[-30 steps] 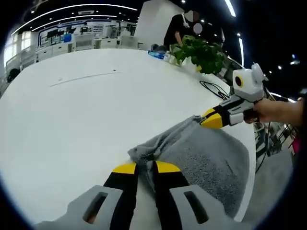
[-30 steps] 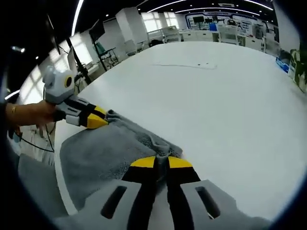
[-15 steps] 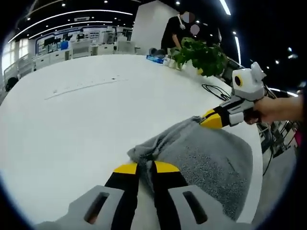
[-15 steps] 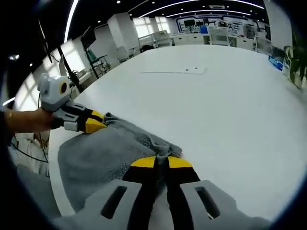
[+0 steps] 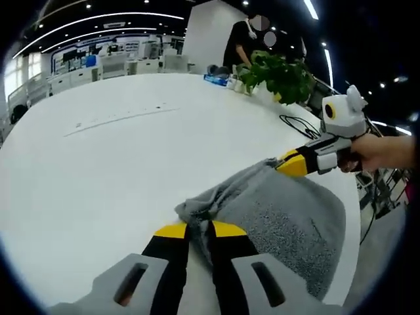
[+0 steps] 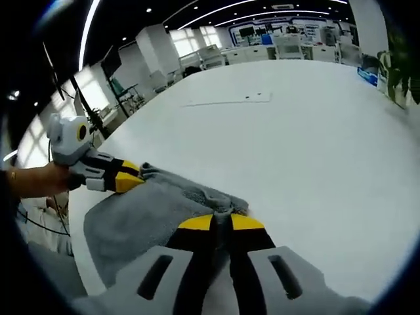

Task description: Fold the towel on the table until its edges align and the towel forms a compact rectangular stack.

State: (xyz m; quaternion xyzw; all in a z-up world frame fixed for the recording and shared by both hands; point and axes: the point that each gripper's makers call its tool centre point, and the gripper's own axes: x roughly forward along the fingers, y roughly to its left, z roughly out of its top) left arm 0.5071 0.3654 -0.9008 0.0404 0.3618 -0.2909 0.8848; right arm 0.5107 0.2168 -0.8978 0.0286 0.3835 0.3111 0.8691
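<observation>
A grey towel [image 5: 282, 213] lies near the edge of the white table [image 5: 98, 164], hanging partly over that edge. My left gripper [image 5: 194, 229] is shut on one bunched corner of it. In the left gripper view the right gripper [image 5: 287, 163] comes in from the right, held by a hand, pinching the other corner. In the right gripper view my right gripper [image 6: 221, 222] is shut on a towel [image 6: 141, 220] corner, and the left gripper [image 6: 134, 180] grips the corner at the left.
A green potted plant [image 5: 279, 72] and a blue item [image 5: 213, 77] stand at the table's far side, with a person [image 5: 243, 41] behind them. A black cable [image 5: 292, 121] lies by the right edge. A thin line [image 6: 230, 100] marks the tabletop.
Both grippers keep their hold on the towel corners. The views have shifted slightly; the towel looks pulled a little further onto the table.
</observation>
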